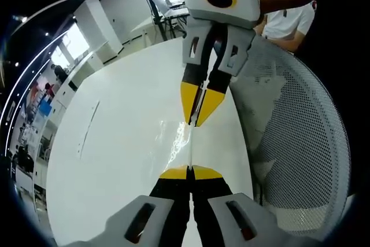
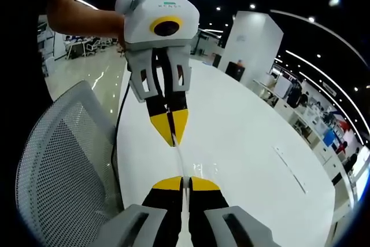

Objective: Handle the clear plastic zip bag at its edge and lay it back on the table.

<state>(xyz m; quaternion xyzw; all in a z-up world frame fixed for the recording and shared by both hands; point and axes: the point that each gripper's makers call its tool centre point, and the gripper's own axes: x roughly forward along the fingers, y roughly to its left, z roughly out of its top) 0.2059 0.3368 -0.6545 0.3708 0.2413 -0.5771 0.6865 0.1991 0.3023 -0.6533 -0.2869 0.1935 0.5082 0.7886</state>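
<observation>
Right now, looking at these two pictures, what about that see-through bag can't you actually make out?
- Bag's outline: the clear plastic zip bag is see-through against the white table in the left gripper view; only glints show.
- Zip strip: too thin to make out in the right gripper view, where the bag appears edge-on.
- Contents: cannot tell.
- Gripped edges: covered by the left claw and right claw.

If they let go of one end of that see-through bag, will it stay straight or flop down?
Probably flop. The clear zip bag looks like thin film, showing only as a narrow shiny strip stretched between the left gripper and the right gripper. It seems flat and empty, so likely very light. Its glossy surface may be slippery, above the white table.
</observation>
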